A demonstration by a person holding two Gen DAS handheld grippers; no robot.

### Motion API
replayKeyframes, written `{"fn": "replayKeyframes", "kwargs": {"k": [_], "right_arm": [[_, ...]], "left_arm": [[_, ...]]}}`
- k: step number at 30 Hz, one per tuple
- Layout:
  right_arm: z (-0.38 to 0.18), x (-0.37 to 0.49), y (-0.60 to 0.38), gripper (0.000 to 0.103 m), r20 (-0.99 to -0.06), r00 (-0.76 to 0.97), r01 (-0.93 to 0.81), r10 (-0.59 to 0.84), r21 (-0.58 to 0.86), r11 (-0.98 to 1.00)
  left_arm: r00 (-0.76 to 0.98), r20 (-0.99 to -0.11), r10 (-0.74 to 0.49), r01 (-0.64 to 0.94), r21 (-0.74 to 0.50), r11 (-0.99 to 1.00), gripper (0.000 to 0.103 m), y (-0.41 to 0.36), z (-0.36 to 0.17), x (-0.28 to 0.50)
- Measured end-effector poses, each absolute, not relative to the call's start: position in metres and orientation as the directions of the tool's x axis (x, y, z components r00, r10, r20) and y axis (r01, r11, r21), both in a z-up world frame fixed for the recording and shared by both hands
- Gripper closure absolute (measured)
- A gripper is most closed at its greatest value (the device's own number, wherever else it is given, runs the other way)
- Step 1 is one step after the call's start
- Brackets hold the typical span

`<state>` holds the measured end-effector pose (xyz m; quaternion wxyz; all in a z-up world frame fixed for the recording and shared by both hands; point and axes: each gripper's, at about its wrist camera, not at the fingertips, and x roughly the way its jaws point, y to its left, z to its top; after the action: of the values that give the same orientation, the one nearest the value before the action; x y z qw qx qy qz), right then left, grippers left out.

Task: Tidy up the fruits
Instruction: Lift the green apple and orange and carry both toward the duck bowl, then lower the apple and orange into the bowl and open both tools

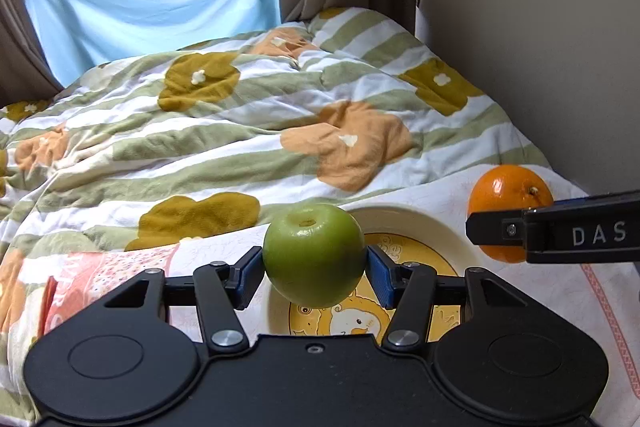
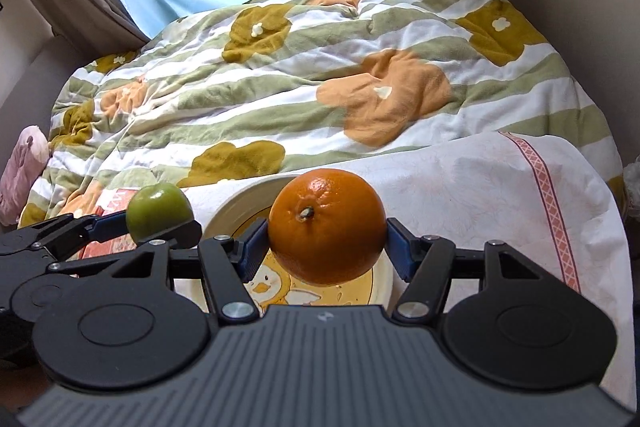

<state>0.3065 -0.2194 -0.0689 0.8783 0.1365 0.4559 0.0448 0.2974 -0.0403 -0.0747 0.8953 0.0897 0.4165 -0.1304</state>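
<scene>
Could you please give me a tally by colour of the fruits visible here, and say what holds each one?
Green: 1, the green apple, clamped in the left gripper.
Orange: 1, the orange, clamped in the right gripper.
Total: 2 fruits, both held above the plate.

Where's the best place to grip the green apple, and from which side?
Across its widest middle, pads on opposite sides, coming level from the side, as the left gripper holds the green apple now: its round body narrows elsewhere, and the dimple faces up.
</scene>
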Motion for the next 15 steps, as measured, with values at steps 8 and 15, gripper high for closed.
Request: {"fn": "replayKeyframes", "kwargs": {"k": [8,15], "right_arm": [[-0.097,0.329,-0.216,0.026,-0.813,0.555,0.105,0.175,0.277,0.955],[-0.102,0.33,-0.218,0.026,-0.82,0.549,0.128,0.161,0.272,0.954]], "left_arm": [[0.557,-0.813,-0.173,0.415,0.091,0.905,0.044,-0.052,-0.123,0.327],[0.538,-0.819,-0.199,0.457,0.085,0.886,0.042,-0.056,-0.131,0.332]]}}
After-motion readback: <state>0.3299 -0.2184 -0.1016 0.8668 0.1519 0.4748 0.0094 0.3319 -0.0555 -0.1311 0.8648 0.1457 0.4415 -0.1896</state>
